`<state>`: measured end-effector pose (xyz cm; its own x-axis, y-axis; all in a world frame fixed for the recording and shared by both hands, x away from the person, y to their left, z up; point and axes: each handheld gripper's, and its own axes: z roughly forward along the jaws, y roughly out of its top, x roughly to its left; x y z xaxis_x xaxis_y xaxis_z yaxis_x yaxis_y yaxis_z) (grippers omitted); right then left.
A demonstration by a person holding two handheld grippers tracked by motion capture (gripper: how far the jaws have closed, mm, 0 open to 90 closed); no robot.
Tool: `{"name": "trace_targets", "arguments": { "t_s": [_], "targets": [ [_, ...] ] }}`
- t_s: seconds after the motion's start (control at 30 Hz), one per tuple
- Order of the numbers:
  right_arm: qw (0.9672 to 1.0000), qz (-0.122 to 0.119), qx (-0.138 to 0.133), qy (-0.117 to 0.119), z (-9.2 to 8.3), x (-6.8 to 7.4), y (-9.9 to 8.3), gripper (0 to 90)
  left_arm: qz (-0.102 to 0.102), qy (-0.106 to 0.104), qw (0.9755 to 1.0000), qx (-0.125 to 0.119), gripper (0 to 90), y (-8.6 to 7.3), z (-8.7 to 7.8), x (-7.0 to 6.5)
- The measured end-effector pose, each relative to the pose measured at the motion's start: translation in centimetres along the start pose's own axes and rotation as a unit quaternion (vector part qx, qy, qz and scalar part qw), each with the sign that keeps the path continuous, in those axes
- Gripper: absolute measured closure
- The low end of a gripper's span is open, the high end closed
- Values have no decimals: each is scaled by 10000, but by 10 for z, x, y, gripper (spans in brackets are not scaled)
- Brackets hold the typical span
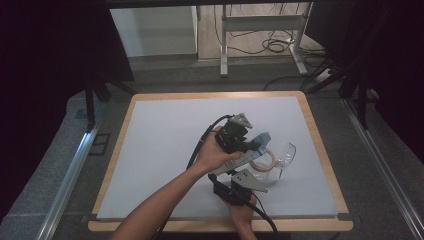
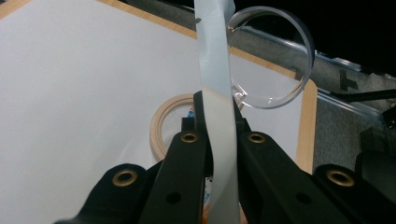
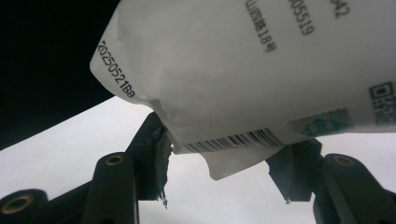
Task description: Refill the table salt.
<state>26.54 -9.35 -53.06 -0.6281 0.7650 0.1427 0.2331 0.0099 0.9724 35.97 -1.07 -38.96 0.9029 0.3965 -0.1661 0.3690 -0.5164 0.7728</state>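
Note:
My left gripper [image 1: 252, 142] [image 2: 219, 123] is shut on a pale blue-white packet [image 1: 262, 136] [image 2: 215, 56], which stands edge-on between its jaws. The right gripper [image 1: 239, 172] [image 3: 224, 144] sits just below, near the table's front. The packet's white printed end [image 3: 261, 70], with a barcode, lies between its jaws. They stand fairly wide, and both pads touch the packet. A tan ring [image 1: 272, 159] [image 2: 161, 126] lies flat on the mat right behind the packet. A clear round cup [image 1: 287, 152] [image 2: 280, 88] lies on its side just right of the ring.
The white mat [image 1: 165, 150] covers a wooden-edged table [image 1: 312, 130]. Both forearms come in from the bottom centre. Table legs and cables [image 1: 270, 45] stand on the floor beyond. A metal rail [image 1: 380, 165] runs along the right side.

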Motion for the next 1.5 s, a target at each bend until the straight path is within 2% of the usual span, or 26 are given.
{"name": "trace_targets", "arguments": {
  "t_s": [0.13, 0.23, 0.4, 0.5, 0.7, 0.93, 1.1, 1.33, 1.5],
  "targets": [
    [10000, 21, -22, 9, 1, 0, 0, 449, 56, 19, 9999, 108, 900, 3, 1, 1],
    [10000, 51, -24, 6, 2, -1, 1, 449, 20, 11, 9999, 117, 900, 4, 2, 1],
    [10000, 60, -52, -51, 2, 0, 3, 449, 111, 35, 9996, 253, 900, 8, 3, 2],
    [9999, 72, -57, -85, 3, 1, 4, 450, 103, 42, 9996, 266, 900, 9, 4, 2],
    [9999, -48, -8, -122, 4, 1, 3, 452, 86, 47, 9996, 273, 900, 8, 4, 3],
    [9999, -16, -10, -128, 6, 0, 3, 452, 60, 23, 9993, 362, 900, 9, 6, 4],
    [9997, 35, -93, -225, 9, 4, 2, 453, 221, 52, 9978, 626, 900, 14, 10, 2],
    [9993, 56, -152, -333, 11, 6, 5, 455, 251, 16, 9978, 605, 900, 16, 8, 4],
    [9987, 12, -122, -494, 14, 8, 6, 455, 229, -11, 9977, 636, 900, 17, 9, 4]
  ]
}}
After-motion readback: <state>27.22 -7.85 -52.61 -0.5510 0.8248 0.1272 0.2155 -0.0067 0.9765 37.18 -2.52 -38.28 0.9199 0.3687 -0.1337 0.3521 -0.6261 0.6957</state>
